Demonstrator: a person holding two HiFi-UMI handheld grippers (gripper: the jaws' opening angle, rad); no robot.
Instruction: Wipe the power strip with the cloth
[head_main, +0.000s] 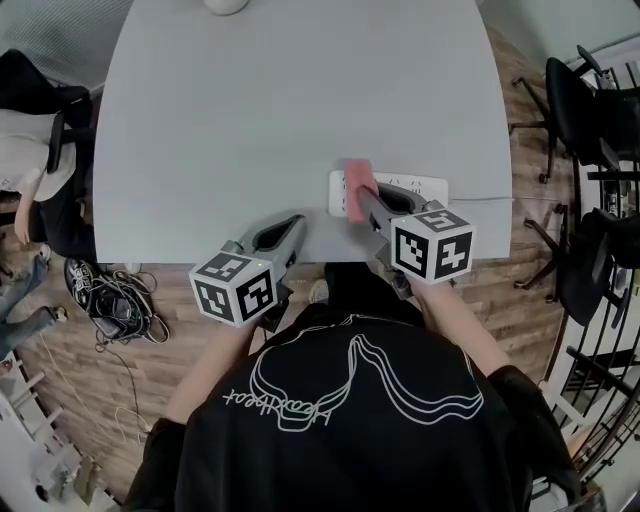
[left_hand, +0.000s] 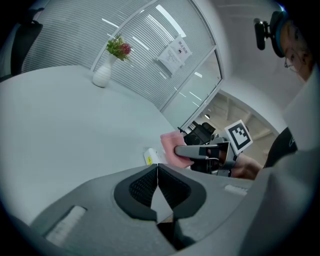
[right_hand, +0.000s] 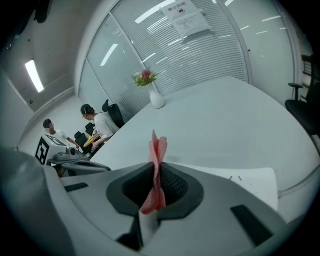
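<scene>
A white power strip (head_main: 412, 187) lies near the front edge of the grey table (head_main: 250, 120). My right gripper (head_main: 362, 196) is shut on a pink cloth (head_main: 356, 188), which rests over the strip's left end. In the right gripper view the cloth (right_hand: 159, 146) stands pinched between the jaws, with the strip (right_hand: 250, 179) just to its right. My left gripper (head_main: 297, 224) hovers at the table's front edge, left of the strip, shut on nothing. The left gripper view shows its jaws (left_hand: 157, 168) closed, and beyond them the cloth (left_hand: 171, 144) and the strip's end (left_hand: 151, 157).
A white vase with flowers (left_hand: 103, 74) stands at the table's far edge. Black office chairs (head_main: 590, 110) crowd the right side. Cables (head_main: 118, 306) lie on the wooden floor at the left, near a seated person (head_main: 28, 170).
</scene>
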